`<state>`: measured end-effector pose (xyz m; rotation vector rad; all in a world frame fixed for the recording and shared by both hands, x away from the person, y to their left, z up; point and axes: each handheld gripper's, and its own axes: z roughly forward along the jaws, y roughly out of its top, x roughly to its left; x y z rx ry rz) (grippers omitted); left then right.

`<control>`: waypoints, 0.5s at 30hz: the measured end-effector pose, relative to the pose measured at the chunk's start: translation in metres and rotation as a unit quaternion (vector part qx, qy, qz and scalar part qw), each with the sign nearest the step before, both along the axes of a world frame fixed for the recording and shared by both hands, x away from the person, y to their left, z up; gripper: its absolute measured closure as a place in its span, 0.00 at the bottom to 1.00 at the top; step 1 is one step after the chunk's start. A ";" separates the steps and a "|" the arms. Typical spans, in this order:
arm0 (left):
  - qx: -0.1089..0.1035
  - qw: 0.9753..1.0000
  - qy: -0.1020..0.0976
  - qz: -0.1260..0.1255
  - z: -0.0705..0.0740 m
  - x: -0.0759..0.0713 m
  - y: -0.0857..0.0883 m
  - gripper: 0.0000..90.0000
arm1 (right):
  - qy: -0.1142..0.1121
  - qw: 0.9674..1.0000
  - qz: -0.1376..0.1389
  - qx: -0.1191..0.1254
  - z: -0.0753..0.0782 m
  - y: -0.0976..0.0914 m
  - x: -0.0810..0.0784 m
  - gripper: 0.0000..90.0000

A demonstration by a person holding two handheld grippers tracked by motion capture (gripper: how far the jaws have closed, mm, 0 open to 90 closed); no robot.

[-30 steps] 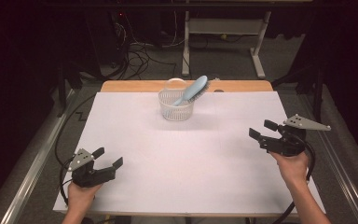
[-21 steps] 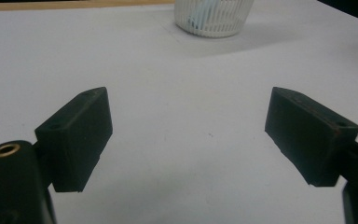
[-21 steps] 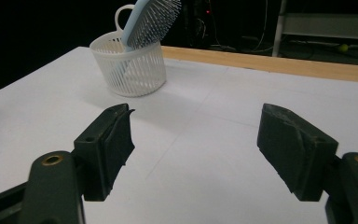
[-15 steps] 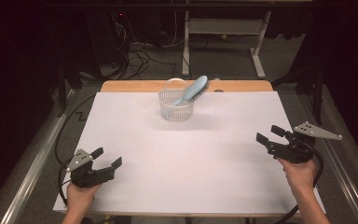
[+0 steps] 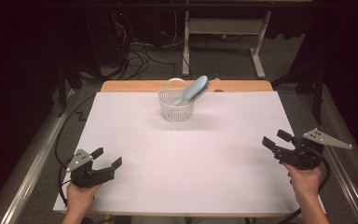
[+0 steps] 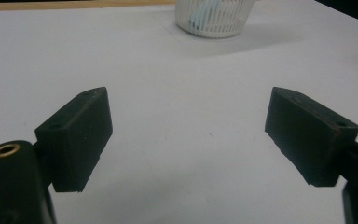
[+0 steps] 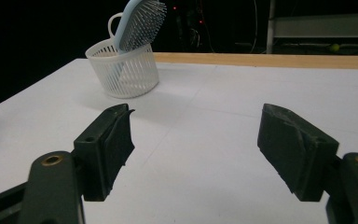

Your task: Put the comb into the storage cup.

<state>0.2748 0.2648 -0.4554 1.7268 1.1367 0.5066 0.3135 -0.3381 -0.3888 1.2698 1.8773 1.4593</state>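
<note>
A white slatted basket (image 5: 175, 105) stands near the far middle of the white table (image 5: 186, 158), and a light blue hairbrush (image 5: 193, 90) leans out of it with its head up to the right. In the right gripper view the basket (image 7: 123, 68) sits far left, the hairbrush (image 7: 138, 19) bristles facing me. The basket (image 6: 214, 17) is at the top of the left gripper view. My left gripper (image 5: 107, 158) rests open at the near left corner, nothing between its jaws. My right gripper (image 5: 275, 140) is open and empty near the right edge. Both are far from the basket.
A bare wooden strip (image 5: 242, 86) runs along the table's far edge. Beyond it are cables (image 5: 140, 56) on the floor and a metal table frame (image 5: 223, 28). Metal rails (image 5: 32, 163) flank the table on both sides.
My right gripper has drawn back toward the near right of the table and sunk lower. The left gripper, basket and hairbrush have stayed put.
</note>
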 end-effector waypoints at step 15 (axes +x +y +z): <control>0.000 1.000 0.000 0.000 0.000 0.000 0.000 0.16 | 0.002 1.000 0.011 0.000 -0.012 0.002 -0.013 0.29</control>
